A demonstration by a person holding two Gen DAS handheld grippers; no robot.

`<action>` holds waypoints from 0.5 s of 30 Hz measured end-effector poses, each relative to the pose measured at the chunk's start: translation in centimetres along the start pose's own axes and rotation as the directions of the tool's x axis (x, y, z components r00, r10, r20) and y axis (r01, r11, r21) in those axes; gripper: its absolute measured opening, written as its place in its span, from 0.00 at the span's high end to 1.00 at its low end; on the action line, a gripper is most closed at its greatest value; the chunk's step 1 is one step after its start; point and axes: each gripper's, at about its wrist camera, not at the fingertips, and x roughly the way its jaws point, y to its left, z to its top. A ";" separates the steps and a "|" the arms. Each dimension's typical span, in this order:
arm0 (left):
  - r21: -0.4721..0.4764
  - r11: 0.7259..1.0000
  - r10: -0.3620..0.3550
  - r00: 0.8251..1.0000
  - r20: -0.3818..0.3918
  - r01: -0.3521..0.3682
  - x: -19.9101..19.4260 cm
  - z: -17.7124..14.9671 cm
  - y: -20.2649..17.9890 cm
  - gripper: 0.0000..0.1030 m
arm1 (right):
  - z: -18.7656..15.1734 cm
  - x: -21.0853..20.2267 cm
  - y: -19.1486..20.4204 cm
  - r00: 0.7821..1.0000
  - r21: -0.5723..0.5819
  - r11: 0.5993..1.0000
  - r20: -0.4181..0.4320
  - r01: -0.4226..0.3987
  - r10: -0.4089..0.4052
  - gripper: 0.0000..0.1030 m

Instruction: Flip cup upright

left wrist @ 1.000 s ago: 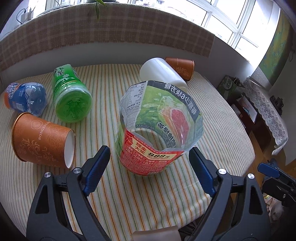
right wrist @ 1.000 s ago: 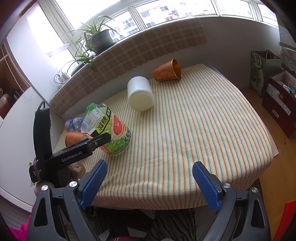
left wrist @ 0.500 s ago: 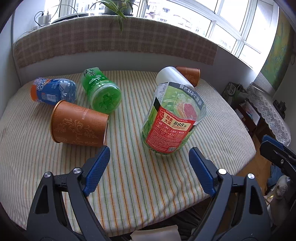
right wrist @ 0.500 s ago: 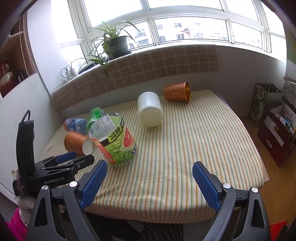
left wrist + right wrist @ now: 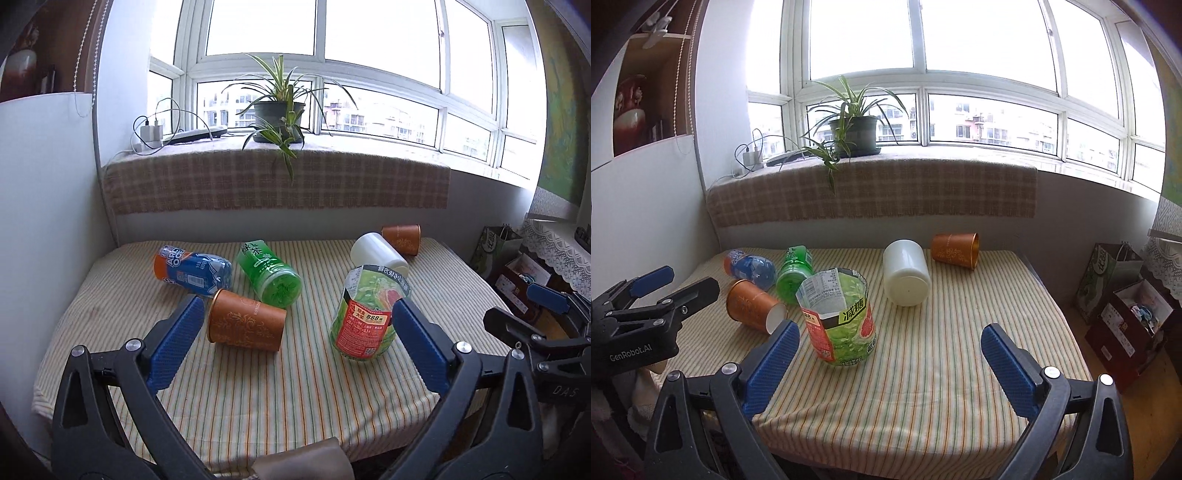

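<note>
A cut-off plastic bottle cup with a green and red label (image 5: 365, 317) (image 5: 839, 317) stands upright on the striped table, open end up. My left gripper (image 5: 295, 343) is open and empty, drawn back over the table's front edge. My right gripper (image 5: 886, 365) is open and empty, also back from the table. An orange paper cup (image 5: 245, 325) (image 5: 753, 306) lies on its side left of the bottle cup. A second orange cup (image 5: 402, 239) (image 5: 955, 249) and a white cup (image 5: 378, 254) (image 5: 907, 273) lie on their sides at the back.
A green bottle (image 5: 269, 273) (image 5: 794, 275) and a blue bottle (image 5: 192, 271) (image 5: 750, 267) lie at the back left. The striped table (image 5: 295, 398) (image 5: 960, 369) ends at a wall behind. A potted plant (image 5: 279, 118) stands on the sill. Bags and boxes (image 5: 1126, 302) stand on the floor to the right.
My left gripper has pulled back and up from the bottle cup, which stays standing on the table. My right gripper has also risen and drawn back.
</note>
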 end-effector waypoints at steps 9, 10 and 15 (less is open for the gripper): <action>0.013 0.999 0.050 0.997 0.052 -0.051 -2.4 0.4 0.1 0.00 | 0.1 -1.2 0.9 0.996 -0.015 0.999 0.077 0.042 -0.041 0.00; 0.014 0.998 0.053 0.997 0.054 -0.054 -2.5 0.4 0.1 0.00 | 0.1 -1.3 0.9 0.995 -0.014 0.999 0.084 0.049 -0.048 0.00; 0.015 0.998 0.057 0.997 0.058 -0.058 -2.8 0.5 0.0 0.00 | 0.2 -1.2 0.9 0.994 -0.006 0.998 0.088 0.058 -0.058 0.00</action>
